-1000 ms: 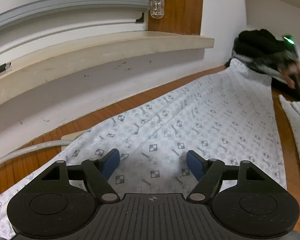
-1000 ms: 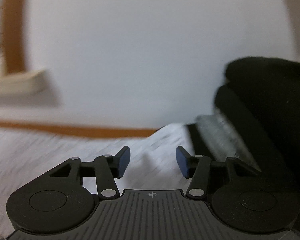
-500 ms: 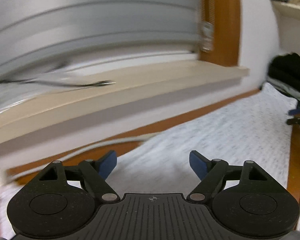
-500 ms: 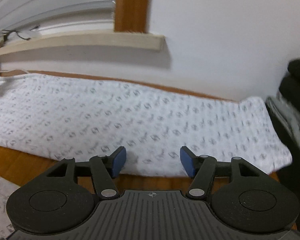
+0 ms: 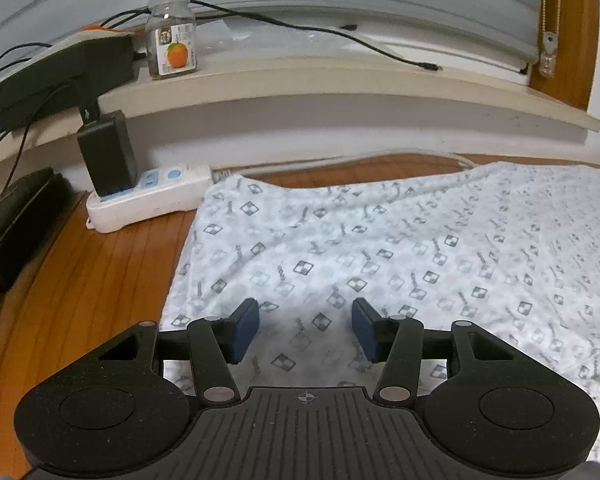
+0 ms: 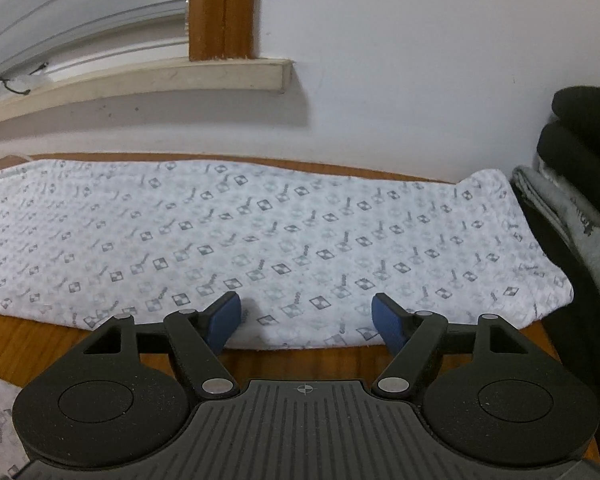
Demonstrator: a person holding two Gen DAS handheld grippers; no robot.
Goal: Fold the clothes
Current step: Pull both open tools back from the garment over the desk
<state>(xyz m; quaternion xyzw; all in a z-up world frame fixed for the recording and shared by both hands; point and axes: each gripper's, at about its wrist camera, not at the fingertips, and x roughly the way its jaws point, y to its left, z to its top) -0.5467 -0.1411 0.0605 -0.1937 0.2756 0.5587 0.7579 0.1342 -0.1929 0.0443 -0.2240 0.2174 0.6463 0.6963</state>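
A white power strip (image 5: 148, 200) with a black adapter (image 5: 108, 160) plugged into it lies on the wooden surface (image 5: 80, 280) just beyond the near-left corner of the white patterned garment (image 5: 380, 260), and its white cord (image 5: 340, 160) runs along the wall behind the cloth. On the window ledge (image 5: 300, 80) above stand a glass jar (image 5: 172, 36) with an orange on its label, a black box (image 5: 60, 76) and a thin black cable (image 5: 340, 36). In the right wrist view, a pile of black and grey clothes (image 6: 572, 200) sits against the garment's right end, touching its edge. The garment (image 6: 260, 232) lies flat on the surface with its long axis running left to right, parallel to the wall; its front hem faces the camera. The left tongs (image 5: 305, 330) hover over the cloth near its left end, blue pads spread and holding nothing. The right tongs (image 6: 306, 322) are likewise spread wide at the front hem, nothing between them.
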